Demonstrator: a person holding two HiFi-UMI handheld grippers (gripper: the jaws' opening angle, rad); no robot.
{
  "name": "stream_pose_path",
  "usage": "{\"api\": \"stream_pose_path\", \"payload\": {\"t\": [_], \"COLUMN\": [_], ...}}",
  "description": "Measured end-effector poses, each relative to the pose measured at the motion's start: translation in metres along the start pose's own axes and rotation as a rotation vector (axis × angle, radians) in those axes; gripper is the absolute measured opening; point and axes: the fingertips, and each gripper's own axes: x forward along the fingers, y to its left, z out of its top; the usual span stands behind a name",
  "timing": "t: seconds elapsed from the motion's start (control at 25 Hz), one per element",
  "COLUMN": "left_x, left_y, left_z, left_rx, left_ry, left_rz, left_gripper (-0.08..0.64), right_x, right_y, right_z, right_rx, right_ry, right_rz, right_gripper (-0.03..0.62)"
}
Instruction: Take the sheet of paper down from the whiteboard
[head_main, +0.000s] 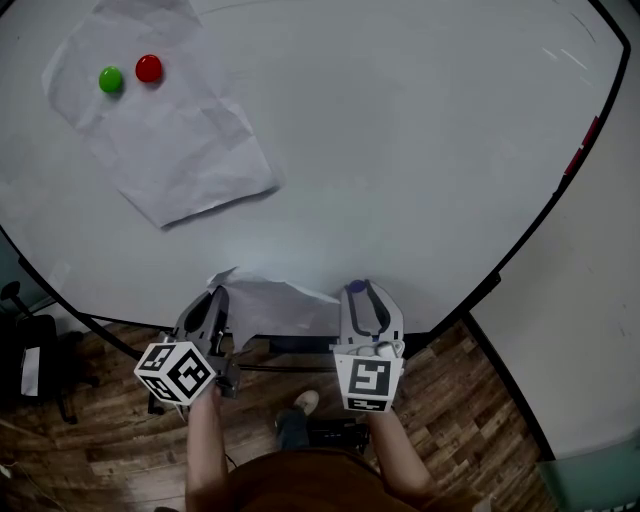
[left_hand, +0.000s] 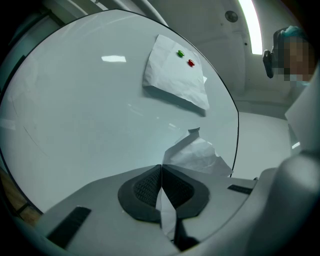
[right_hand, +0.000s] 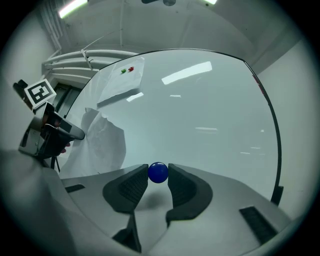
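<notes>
L gripper (left_hand: 161, 172): jaws pressed together on the edge of a crumpled loose sheet (left_hand: 197, 155), which stands up in front of the whiteboard's (head_main: 400, 150) bottom edge. The sheet's lower strip runs back between the pads, so its end is out of sight. Can't tell whether its top corner touches the board.

R gripper (right_hand: 158, 176): pads clamped on a small blue magnet (right_hand: 158, 172), just off the board's lower part. In the head view that magnet is only a dark speck at the jaw tips, mostly hidden by the gripper body.

A 2nd, pinned sheet (head_main: 170, 140) sits at the board's upper left under a green magnet (head_main: 111, 79) and a red magnet (head_main: 149, 68). Its top is cut off by the frame edge, and its bottom corner curls off the board.
</notes>
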Motion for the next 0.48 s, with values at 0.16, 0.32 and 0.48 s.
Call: {"api": "stream_pose_path", "payload": {"t": [0.16,0.32,0.48], "left_x": [0.002,0.0035,0.0043], "left_y": [0.0009,0.0033,0.0045], "left_z": [-0.0005,-0.0019,-0.003], "left_rx": [-0.006,-0.012,-0.014], "left_ry": [0.0,0.004,0.008], "left_rz": [-0.004,-0.004,-0.002], "left_gripper": [0.025,0.025,0.025], "right_x": [0.0009,0.0011,0.0011], "right_y": [-0.0024,-0.0045,-0.0061], "right_z": [-0.0014,-0.0043,-0.006], "right_rx": [0.004,0.004,0.007], "right_ry": [0.002,0.013,0.02], "right_rz": [-0.007,-0.013,-0.018], "right_gripper": [0.137,0.137,0.137]}}
